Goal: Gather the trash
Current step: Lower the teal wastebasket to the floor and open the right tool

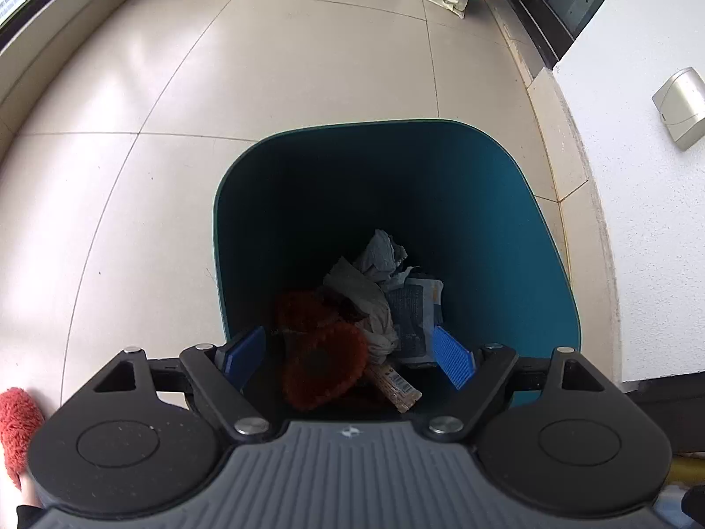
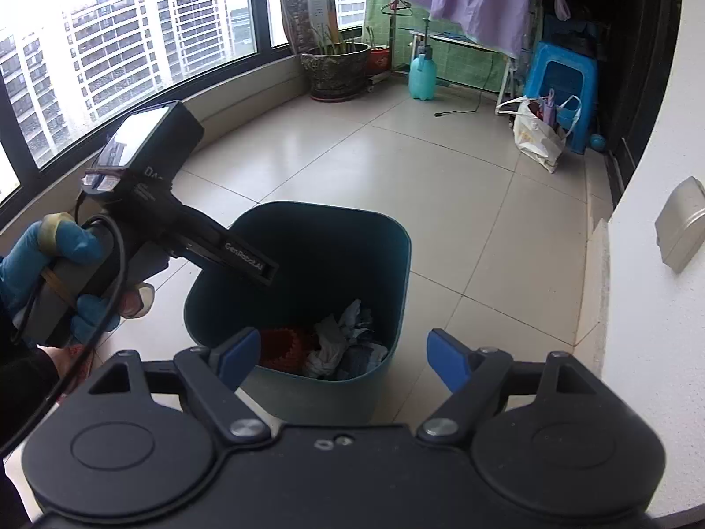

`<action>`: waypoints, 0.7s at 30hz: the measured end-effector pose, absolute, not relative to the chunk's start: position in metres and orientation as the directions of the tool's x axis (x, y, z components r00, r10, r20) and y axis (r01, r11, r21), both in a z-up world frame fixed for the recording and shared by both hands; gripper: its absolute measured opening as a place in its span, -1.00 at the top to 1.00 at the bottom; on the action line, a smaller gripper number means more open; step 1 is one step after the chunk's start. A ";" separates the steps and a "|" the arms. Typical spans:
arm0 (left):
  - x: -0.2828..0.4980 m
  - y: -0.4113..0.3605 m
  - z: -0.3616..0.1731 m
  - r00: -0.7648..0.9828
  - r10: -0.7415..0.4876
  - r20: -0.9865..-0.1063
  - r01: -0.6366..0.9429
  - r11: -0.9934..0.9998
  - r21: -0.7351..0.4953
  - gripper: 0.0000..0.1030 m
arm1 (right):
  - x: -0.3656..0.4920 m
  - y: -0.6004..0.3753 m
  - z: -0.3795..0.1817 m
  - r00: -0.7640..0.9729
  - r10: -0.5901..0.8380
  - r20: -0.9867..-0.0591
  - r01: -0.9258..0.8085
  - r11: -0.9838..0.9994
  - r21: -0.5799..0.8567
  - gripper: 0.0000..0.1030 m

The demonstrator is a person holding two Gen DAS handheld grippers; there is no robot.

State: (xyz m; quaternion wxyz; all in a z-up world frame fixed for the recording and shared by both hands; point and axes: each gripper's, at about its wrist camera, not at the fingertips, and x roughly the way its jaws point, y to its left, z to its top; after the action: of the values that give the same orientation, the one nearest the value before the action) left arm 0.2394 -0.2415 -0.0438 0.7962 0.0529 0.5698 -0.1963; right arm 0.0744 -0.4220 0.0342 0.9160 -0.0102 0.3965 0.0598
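A teal trash bin (image 1: 506,203) stands on the tiled floor by the white wall. Inside lie crumpled tissues (image 1: 374,282), a printed wrapper (image 1: 412,313), a red fuzzy item (image 1: 321,352) and a snack stick wrapper (image 1: 396,385). My left gripper (image 1: 348,359) is open and empty, held right over the bin mouth, looking down into it. In the right wrist view the bin (image 2: 387,264) sits just ahead, trash (image 2: 335,348) showing. My right gripper (image 2: 343,359) is open and empty above the bin's near rim. The left gripper's body (image 2: 145,203) hangs over the bin's left side.
White wall (image 2: 652,308) with a metal fixture (image 2: 683,229) on the right. A plant pot (image 2: 335,66), spray bottle (image 2: 422,75), blue stool (image 2: 564,83) and plastic bag (image 2: 539,136) stand at the far end. Windows (image 2: 110,66) run along the left. A red slipper (image 1: 17,432) is near left.
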 end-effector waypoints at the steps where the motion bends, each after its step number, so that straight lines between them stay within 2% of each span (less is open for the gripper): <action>1: 0.238 -0.242 -0.044 0.277 -0.254 -0.927 0.377 0.916 -0.139 -0.61 | 0.077 -0.422 0.034 0.680 0.108 -0.725 -0.116 0.992 0.038 -0.60; 8: 0.208 -0.235 -0.020 0.357 -0.251 -0.900 0.405 0.910 -0.093 -0.61 | 0.076 -0.424 0.031 0.683 0.117 -0.721 -0.069 0.993 0.095 -0.60; 15: 0.158 -0.211 0.026 0.471 -0.280 -0.837 0.438 0.898 -0.054 -0.61 | 0.055 -0.417 0.041 0.747 0.097 -0.657 0.001 0.989 0.147 -0.62; 21: 0.119 -0.187 0.049 0.562 -0.301 -0.770 0.450 0.893 -0.021 -0.61 | 0.026 -0.402 0.050 0.848 0.052 -0.527 0.038 0.987 0.159 -0.91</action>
State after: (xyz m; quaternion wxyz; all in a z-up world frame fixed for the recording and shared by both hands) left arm 0.1188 -0.1866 0.0488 0.8793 0.0893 0.4163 -0.2134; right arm 0.0260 -0.4021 0.0502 0.9578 0.0819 0.2755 0.0037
